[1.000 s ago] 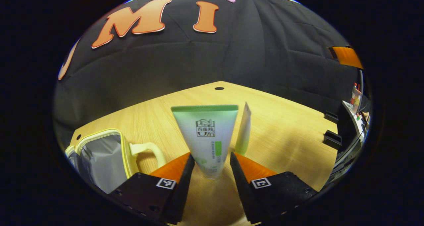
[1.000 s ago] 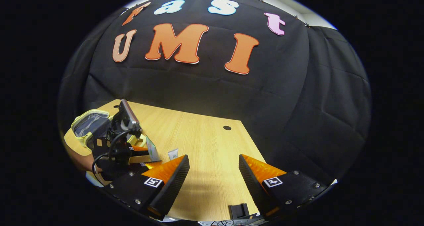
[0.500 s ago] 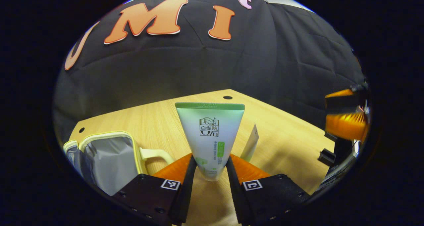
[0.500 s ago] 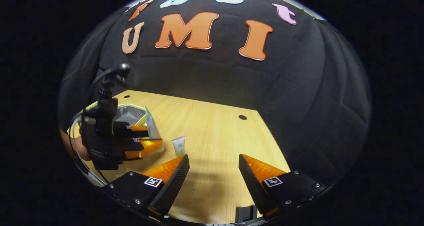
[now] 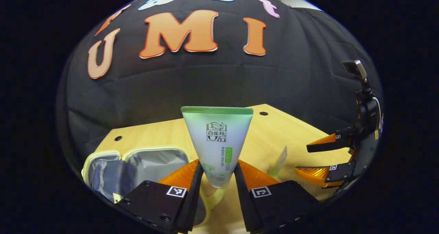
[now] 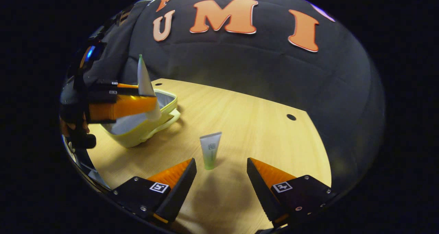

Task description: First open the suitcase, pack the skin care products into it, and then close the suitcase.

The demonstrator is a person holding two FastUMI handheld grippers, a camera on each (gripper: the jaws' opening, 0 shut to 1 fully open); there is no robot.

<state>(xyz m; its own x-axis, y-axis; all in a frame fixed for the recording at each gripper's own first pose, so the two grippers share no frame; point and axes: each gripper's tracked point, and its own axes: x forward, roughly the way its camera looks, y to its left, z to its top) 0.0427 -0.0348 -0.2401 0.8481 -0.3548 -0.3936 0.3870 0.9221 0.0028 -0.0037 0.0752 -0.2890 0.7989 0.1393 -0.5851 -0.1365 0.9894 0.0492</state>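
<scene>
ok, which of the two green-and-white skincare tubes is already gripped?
The larger green-and-white tube, pinched near its cap between the left gripper fingers. The smaller tube stands free on the wooden table, ahead of the open right gripper.

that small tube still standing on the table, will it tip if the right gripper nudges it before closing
Probably yes. The small tube stands upright on its narrow cap end with the wide crimped end up, so it looks top-heavy. It seems light and soft-walled, so it may squash slightly. The open right gripper should close evenly from both sides.
</scene>
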